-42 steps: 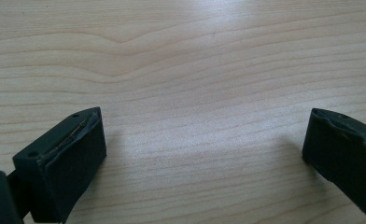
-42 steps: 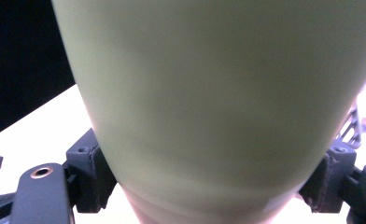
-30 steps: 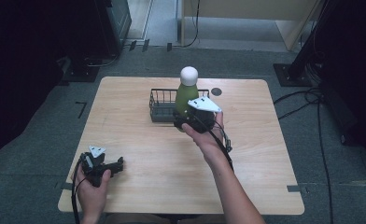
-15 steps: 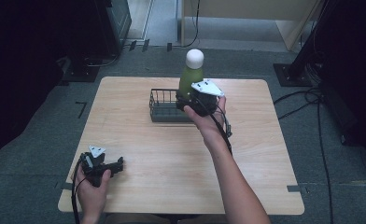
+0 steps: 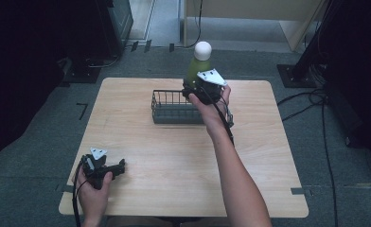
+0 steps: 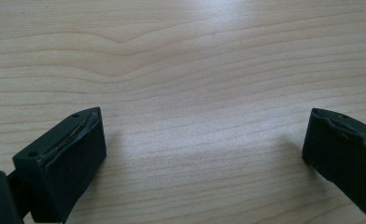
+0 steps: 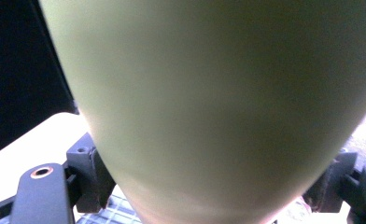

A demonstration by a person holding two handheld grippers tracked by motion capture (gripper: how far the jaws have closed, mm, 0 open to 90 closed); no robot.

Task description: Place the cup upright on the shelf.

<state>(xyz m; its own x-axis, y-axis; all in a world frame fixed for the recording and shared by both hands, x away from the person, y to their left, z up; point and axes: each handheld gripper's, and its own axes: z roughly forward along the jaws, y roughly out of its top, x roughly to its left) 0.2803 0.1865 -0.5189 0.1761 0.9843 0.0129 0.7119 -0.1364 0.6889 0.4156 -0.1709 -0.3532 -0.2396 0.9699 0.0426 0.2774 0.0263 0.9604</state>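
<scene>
A green bottle (image 5: 196, 69) with a round white cap is held upright in the air above the right end of a dark wire basket (image 5: 170, 108). My right gripper (image 5: 203, 90) is shut on the bottle's lower body; in the right gripper view the green bottle (image 7: 209, 102) looms close, with a black jaw at each side. My left gripper (image 5: 119, 166) rests low over the table's near left part. In the left gripper view its jaws are wide apart over bare wood, so the left gripper (image 6: 204, 149) is open and holds nothing.
The wooden table (image 5: 174, 161) stands on a grey floor. Black stands and cables lie on the floor to the right (image 5: 316, 90) and behind the table. The basket sits at the table's far middle.
My right gripper has lifted the green bottle up and slightly away, from basket level to above the basket's right end. The left gripper has stayed put.
</scene>
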